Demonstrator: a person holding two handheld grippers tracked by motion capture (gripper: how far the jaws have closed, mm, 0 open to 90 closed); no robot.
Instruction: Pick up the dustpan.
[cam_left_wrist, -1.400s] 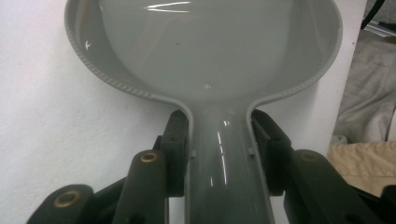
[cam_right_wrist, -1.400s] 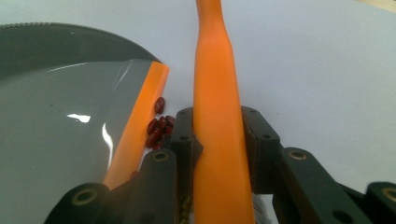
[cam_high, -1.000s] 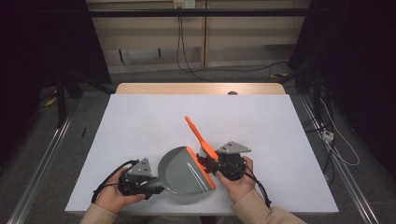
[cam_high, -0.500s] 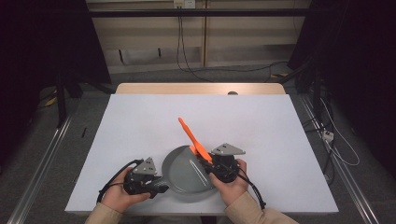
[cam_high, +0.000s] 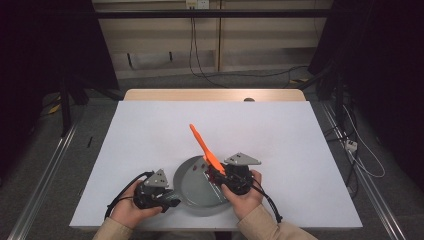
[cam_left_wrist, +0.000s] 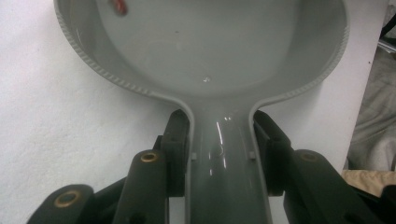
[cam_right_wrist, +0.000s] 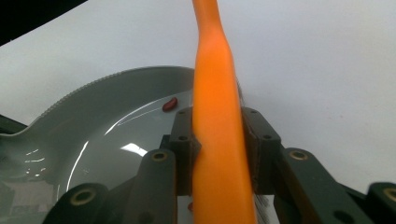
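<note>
1. Grey pan (cam_high: 200, 189) flat on the white table (cam_high: 150, 130), at the near edge, a little left of centre, between the two hands.
2. Pan handle (cam_left_wrist: 227, 163) pointing near-left, clamped from both sides by the left gripper (cam_high: 159, 194); jaws partly closed, pads tight against the handle's two edges in the left gripper view.
3. Left hand (cam_high: 131, 206) wrapped round that gripper, at the near-left of the pan, cable looping off to the left.
4. Right gripper (cam_high: 231, 176) at the pan's right rim, held by the right hand (cam_high: 245, 196); jaws drawn in close on the orange handle (cam_right_wrist: 217, 140), which runs straight up between the pads in the right gripper view.
5. Orange tool (cam_high: 204, 148) slanting up and away to the far-left from that grip, over the pan's far rim; lower end hidden behind the gripper, dark bristles just visible beside the jaws in the right gripper view.
6. Small red bean (cam_right_wrist: 170, 104) lying inside the pan near its far wall; seen also as a red speck (cam_left_wrist: 117, 5) at the top of the left gripper view.
7. Pan interior otherwise glossy grey, ribbed outer rim (cam_left_wrist: 100, 70) resting on the table.
</note>
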